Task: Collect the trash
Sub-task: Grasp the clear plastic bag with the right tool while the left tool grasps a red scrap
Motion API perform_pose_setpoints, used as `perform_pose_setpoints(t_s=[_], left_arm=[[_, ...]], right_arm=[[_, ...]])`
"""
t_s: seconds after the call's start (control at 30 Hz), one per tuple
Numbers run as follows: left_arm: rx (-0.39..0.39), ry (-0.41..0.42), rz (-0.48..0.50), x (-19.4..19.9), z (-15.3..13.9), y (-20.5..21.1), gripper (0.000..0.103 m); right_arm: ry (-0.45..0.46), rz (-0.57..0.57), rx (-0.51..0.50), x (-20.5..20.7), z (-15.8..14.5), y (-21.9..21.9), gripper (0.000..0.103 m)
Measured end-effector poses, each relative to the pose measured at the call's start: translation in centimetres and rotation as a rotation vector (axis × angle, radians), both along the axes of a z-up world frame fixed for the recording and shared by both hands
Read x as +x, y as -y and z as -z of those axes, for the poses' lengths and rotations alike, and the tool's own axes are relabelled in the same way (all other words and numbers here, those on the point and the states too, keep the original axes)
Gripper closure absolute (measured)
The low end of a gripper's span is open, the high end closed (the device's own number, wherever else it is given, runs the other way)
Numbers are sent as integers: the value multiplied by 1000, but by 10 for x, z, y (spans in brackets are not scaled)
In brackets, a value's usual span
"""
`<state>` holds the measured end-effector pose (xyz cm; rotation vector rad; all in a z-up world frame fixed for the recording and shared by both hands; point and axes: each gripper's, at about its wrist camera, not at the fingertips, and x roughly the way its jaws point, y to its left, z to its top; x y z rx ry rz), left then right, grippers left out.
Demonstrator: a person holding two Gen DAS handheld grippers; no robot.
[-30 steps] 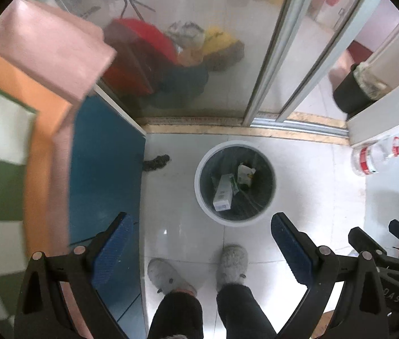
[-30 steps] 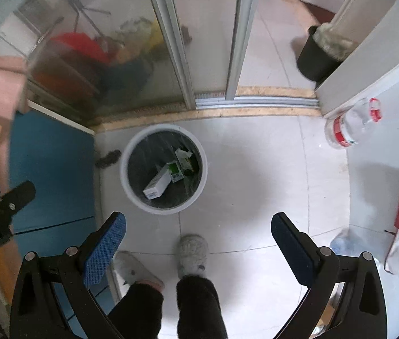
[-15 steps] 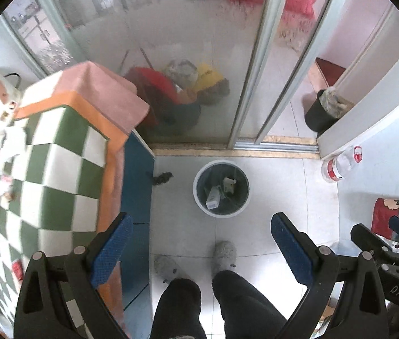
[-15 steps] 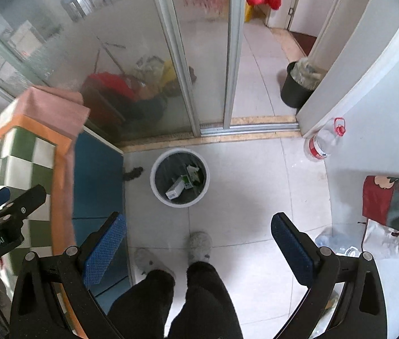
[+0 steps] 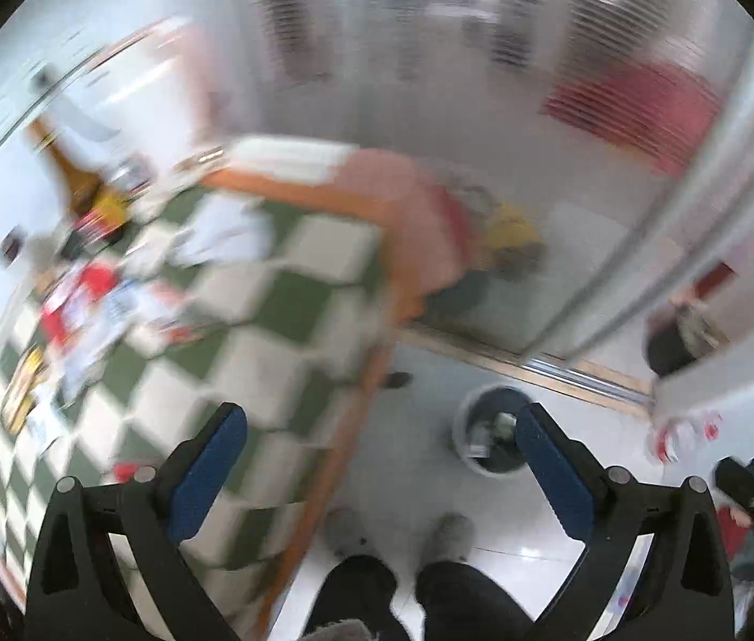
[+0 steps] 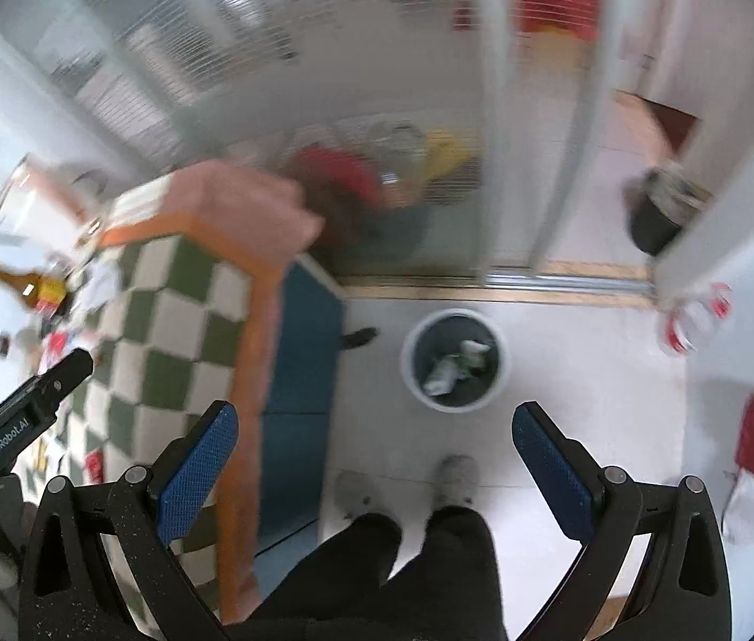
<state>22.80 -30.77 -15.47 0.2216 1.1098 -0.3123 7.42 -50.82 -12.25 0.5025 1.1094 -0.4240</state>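
A round white-rimmed trash bin (image 6: pixel 454 359) stands on the tiled floor with cartons and crumpled paper (image 6: pixel 457 363) inside; it also shows in the left wrist view (image 5: pixel 491 435). A table with a green-and-white checked cloth (image 5: pixel 248 320) holds scattered wrappers and trash (image 5: pixel 93 299) and a brown bottle (image 5: pixel 77 181). My left gripper (image 5: pixel 377 464) is open and empty, high above the table's edge. My right gripper (image 6: pixel 374 459) is open and empty, high above the floor near the bin. Both views are blurred.
Sliding glass doors (image 6: pixel 510 160) stand behind the bin. A black bin (image 6: pixel 660 208) sits past the doorway. A plastic jug (image 6: pixel 694 320) lies by the white wall at right. The person's legs and grey slippers (image 6: pixel 457 475) are below. The left gripper (image 6: pixel 24 416) shows at the right view's left edge.
Both grippers rose and swung left, away from the bin. The bin shrank in view and the checked table with its litter came into sight. Both stay open and empty.
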Motion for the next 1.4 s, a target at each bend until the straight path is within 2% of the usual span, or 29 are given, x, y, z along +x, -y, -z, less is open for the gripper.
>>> perform_pose_setpoints(t_s=[0.07, 0.1, 0.27, 0.37, 0.43, 0.47, 0.57, 0.6, 0.67, 0.7, 0.73, 0.77, 0.8, 0.93, 1.03, 1.13, 1.17, 1.23, 1.27, 1.3, 1.37, 1.4], left_arm=[[39, -18, -88, 13, 12, -46, 0], [66, -51, -156, 22, 25, -81, 0], [124, -219, -388, 36, 91, -200, 2], [37, -363, -464, 37, 138, -243, 2], [-35, -422, -465, 38, 159, -250, 10], [-48, -412, -463, 39, 162, -250, 10], [-13, -343, -390, 43, 156, -233, 31], [0, -325, -368, 44, 154, -228, 43], [28, -298, -345, 47, 149, -222, 71], [57, -275, -336, 51, 147, -221, 96], [65, -262, -337, 55, 146, -225, 103], [48, -264, -347, 58, 146, -229, 103], [54, -253, -362, 64, 145, -236, 103], [76, -222, -423, 82, 144, -256, 103], [82, -218, -468, 97, 145, -269, 103], [72, -230, -491, 110, 148, -279, 103], [75, -229, -490, 112, 149, -279, 103], [93, -221, -482, 112, 149, -276, 103], [99, -218, -479, 113, 149, -274, 103], [106, -215, -477, 113, 149, -274, 103], [110, -211, -475, 113, 149, -272, 103], [111, -210, -475, 115, 148, -270, 103]], right_arm=[[-12, -74, 10, 36, 8, -32, 0], [-21, -112, 27, 55, 13, -48, 0], [-90, -263, 63, 124, 50, -116, 0], [-148, -347, 55, 161, 76, -153, 0], [-160, -367, 54, 169, 85, -160, 0], [-180, -397, 41, 181, 93, -172, 0], [-211, -464, 0, 218, 109, -200, 0], [-211, -464, 0, 218, 109, -200, 0], [-213, -505, -10, 245, 113, -218, 0], [-213, -517, -15, 251, 113, -223, 0], [-211, -531, -21, 258, 114, -229, 0], [-205, -551, -23, 268, 114, -236, 0], [-205, -551, -23, 268, 114, -236, 0], [-189, -613, -13, 311, 121, -266, 0], [-218, -648, -14, 333, 138, -286, 0], [-273, -695, -76, 353, 162, -309, 2], [-273, -695, -76, 353, 162, -309, 4], [-335, -741, -156, 360, 184, -325, 22], [-335, -741, -156, 360, 184, -325, 24], [-305, -777, -254, 357, 184, -336, 36], [-266, -783, -260, 353, 181, -339, 54], [-257, -780, -259, 351, 180, -339, 74]])
